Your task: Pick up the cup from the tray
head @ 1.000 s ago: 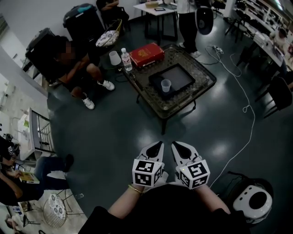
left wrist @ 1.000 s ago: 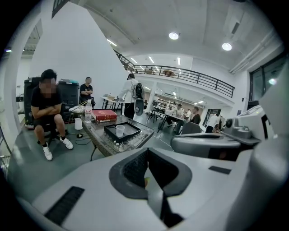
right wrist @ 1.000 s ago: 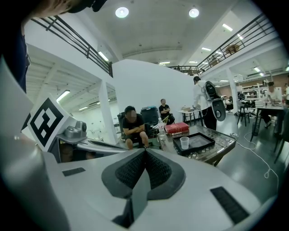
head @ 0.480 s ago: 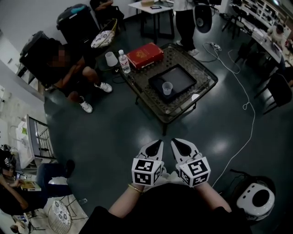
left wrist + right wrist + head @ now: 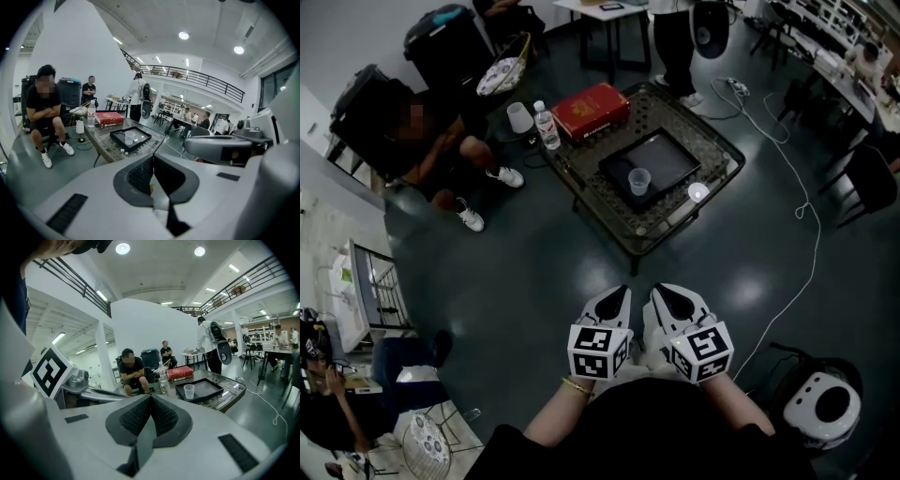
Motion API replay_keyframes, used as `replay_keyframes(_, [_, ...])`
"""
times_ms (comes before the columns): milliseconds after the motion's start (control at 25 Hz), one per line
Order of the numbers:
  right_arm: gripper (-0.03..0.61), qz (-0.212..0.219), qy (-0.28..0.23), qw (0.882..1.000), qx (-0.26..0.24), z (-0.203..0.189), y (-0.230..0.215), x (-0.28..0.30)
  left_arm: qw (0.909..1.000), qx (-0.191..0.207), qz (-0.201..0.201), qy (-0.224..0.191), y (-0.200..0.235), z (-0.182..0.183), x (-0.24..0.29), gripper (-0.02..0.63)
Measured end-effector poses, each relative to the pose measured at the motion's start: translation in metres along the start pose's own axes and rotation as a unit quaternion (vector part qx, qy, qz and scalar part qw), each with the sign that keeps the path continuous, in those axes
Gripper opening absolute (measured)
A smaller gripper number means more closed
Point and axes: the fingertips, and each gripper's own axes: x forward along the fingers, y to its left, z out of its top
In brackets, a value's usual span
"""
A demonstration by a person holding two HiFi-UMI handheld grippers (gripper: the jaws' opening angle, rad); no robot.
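Note:
A clear plastic cup (image 5: pixel 639 181) stands upright in a black tray (image 5: pixel 670 153) on a low glass-topped table (image 5: pixel 712 141). The cup (image 5: pixel 130 137) and tray (image 5: pixel 142 134) also show in the left gripper view, and the cup (image 5: pixel 189 391) and tray (image 5: pixel 208 388) in the right gripper view. Both grippers are held close to my body, far short of the table. My left gripper (image 5: pixel 622 292) is shut with nothing in it, its jaws meeting (image 5: pixel 153 157). My right gripper (image 5: pixel 657 291) is shut and empty too (image 5: pixel 150 398).
On the table lie a red box (image 5: pixel 590 108) and a water bottle (image 5: pixel 547 126). A person sits at the table's left (image 5: pixel 422 141); another stands behind it (image 5: pixel 672 37). A white cable (image 5: pixel 802 211) runs over the floor at right, near a white round device (image 5: pixel 821 411).
The table and cup have shifted slightly up and left in the head view. Both grippers stay shut, side by side near my body.

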Motion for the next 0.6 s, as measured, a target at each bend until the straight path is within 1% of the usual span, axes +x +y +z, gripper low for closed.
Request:
replay_keyframes(240, [0.012, 0.001, 0.004, 1.0, -0.005, 0.008, -0.028, 0.022, 1.0, -0.001, 0.008, -0.005, 0.01, 0.012, 0.027, 0.012])
replay_keyframes(600, [0.011, 0.017, 0.012, 1.0, -0.012, 0.035, -0.08, 0.068, 0.9998, -0.008, 0.018, 0.001, 0.027, 0.041, 0.086, 0.012])
